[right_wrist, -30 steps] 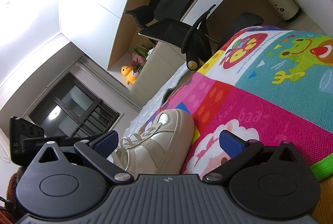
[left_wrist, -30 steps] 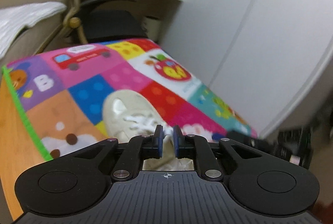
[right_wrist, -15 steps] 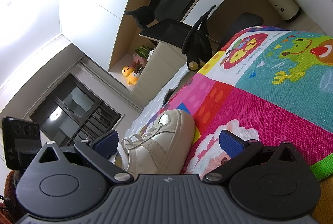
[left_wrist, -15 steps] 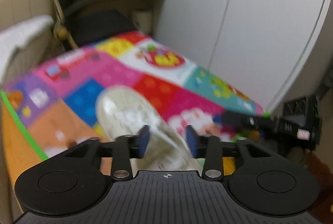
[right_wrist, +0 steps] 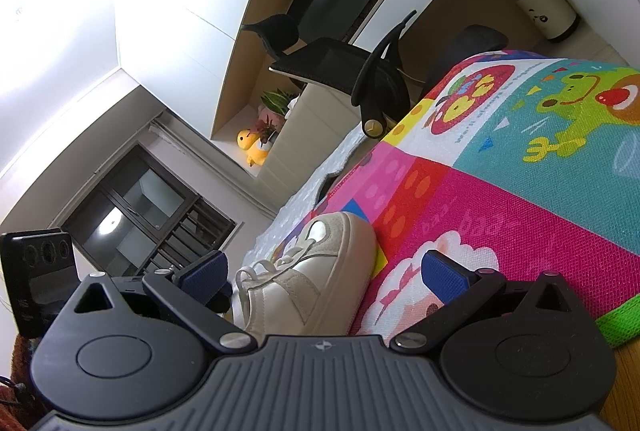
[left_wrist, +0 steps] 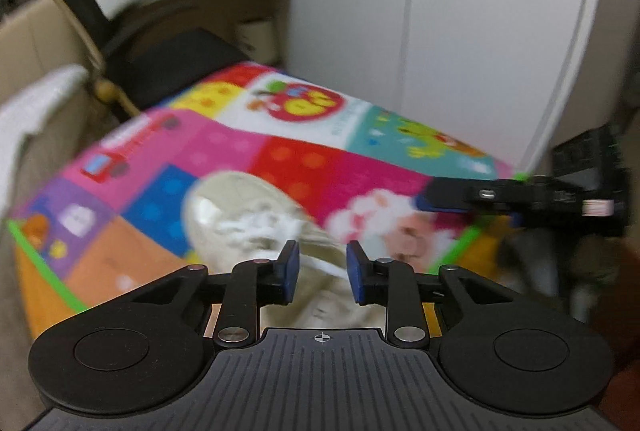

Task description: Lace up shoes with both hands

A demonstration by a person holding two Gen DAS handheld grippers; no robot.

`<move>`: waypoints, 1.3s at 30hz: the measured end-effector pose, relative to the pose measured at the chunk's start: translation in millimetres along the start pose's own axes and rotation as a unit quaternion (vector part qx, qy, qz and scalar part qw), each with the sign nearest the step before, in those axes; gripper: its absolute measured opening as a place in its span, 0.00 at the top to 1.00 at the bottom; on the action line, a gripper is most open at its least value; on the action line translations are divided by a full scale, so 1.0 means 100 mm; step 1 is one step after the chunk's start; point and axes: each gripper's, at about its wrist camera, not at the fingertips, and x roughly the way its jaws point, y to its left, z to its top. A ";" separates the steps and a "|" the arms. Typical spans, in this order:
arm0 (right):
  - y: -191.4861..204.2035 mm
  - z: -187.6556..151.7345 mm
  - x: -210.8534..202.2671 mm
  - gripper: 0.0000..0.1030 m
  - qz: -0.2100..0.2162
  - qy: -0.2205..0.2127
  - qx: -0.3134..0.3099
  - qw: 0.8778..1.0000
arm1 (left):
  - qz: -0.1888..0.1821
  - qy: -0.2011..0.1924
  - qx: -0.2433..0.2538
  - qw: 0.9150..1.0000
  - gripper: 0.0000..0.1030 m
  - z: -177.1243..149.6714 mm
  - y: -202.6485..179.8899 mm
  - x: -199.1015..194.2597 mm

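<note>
On the patchwork play mat (left_wrist: 280, 151) a cream shoe (left_wrist: 248, 215) lies toe away from the left wrist camera, its white laces (left_wrist: 264, 227) blurred across the tongue; at the far left of that view a white cloth (left_wrist: 36, 99) drapes a beige seat, with a black office chair (left_wrist: 168, 63) behind it; the left gripper (left_wrist: 322, 273) hangs over the shoe's opening, its blue pads narrowly apart and closing, with the shoe below them and nothing pinched that can be made out; to the right the other gripper's finger reaches in over the mat's edge. Seen from the right wrist, the left gripper's body sits at the far left; the shoe (right_wrist: 312, 279) rests just ahead, between the widely spread blue pads of the right gripper (right_wrist: 326, 271), which touch nothing; further right the mat (right_wrist: 520, 191) shows a frog panel.
</note>
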 end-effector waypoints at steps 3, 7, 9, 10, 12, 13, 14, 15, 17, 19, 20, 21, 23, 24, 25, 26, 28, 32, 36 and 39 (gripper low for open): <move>0.00 0.00 0.00 0.00 0.000 0.000 0.000 1.000 | 0.009 0.014 0.015 1.000 0.62 -0.02 -0.06 0.10; 0.02 0.00 0.01 0.00 -0.004 0.002 -0.003 1.000 | 0.010 0.024 0.009 1.000 0.57 -0.01 -0.04 0.16; 0.02 0.00 0.02 0.00 -0.005 0.003 -0.004 1.000 | 0.011 0.025 0.009 1.000 0.57 -0.01 -0.04 0.16; 0.02 0.00 0.02 0.00 -0.005 0.003 -0.004 1.000 | 0.013 0.025 0.012 1.000 0.56 -0.01 -0.04 0.15; 0.02 0.00 0.02 0.00 -0.004 0.002 -0.003 1.000 | 0.015 0.026 0.013 0.999 0.55 -0.02 -0.06 0.14; 0.01 0.00 0.02 0.00 -0.004 0.002 -0.003 1.000 | 0.016 0.026 0.013 0.999 0.54 -0.02 -0.06 0.13; -0.01 0.01 0.00 0.00 -0.005 0.003 -0.003 1.000 | 0.016 0.025 0.013 0.999 0.54 -0.02 -0.06 0.13; -0.01 0.01 0.00 0.00 -0.006 0.003 -0.004 1.000 | 0.016 0.025 0.013 0.999 0.53 -0.02 -0.06 0.13; -0.01 0.01 0.00 0.00 -0.008 0.005 -0.006 1.000 | 0.015 0.023 0.013 1.000 0.53 -0.03 -0.06 0.12; -0.01 0.01 0.00 0.00 -0.011 0.007 -0.008 1.000 | 0.013 0.021 0.012 1.000 0.51 -0.04 -0.05 0.12; -0.01 0.01 0.01 0.00 -0.014 0.008 -0.010 1.000 | 0.011 0.020 0.011 1.000 0.49 -0.04 -0.04 0.11; -0.01 0.01 0.01 0.00 -0.016 0.009 -0.011 1.000 | 0.010 0.019 0.010 1.000 0.47 -0.05 -0.04 0.11; 0.00 0.01 0.01 0.00 -0.020 0.012 -0.014 1.000 | 0.006 0.016 0.008 1.000 0.43 -0.06 -0.03 0.10; 0.01 0.00 0.01 0.00 -0.023 0.013 -0.016 1.000 | 0.004 0.015 0.007 1.000 0.43 -0.07 -0.02 0.10; 0.01 0.00 0.01 0.00 -0.025 0.014 -0.017 0.999 | 0.002 0.014 0.005 1.000 0.43 -0.07 -0.01 0.10; 0.01 0.00 0.01 0.00 -0.027 0.016 -0.019 0.999 | 0.001 0.012 0.003 1.000 0.43 -0.08 -0.01 0.10; 0.03 0.00 0.03 0.00 -0.033 0.020 -0.023 0.999 | -0.004 0.008 -0.001 1.000 0.42 -0.09 0.01 0.10; 0.10 -0.01 0.09 0.00 -0.051 0.039 -0.037 0.997 | -0.040 -0.014 -0.024 0.999 0.23 -0.14 0.08 0.03; 0.23 -0.03 0.23 0.00 -0.089 0.087 -0.077 0.989 | -0.160 -0.118 -0.147 0.969 0.08 -0.27 0.47 -0.28; 0.28 -0.02 0.29 0.00 -0.105 0.107 -0.086 0.985 | -0.175 -0.193 -0.252 0.932 0.06 -0.51 0.86 -0.40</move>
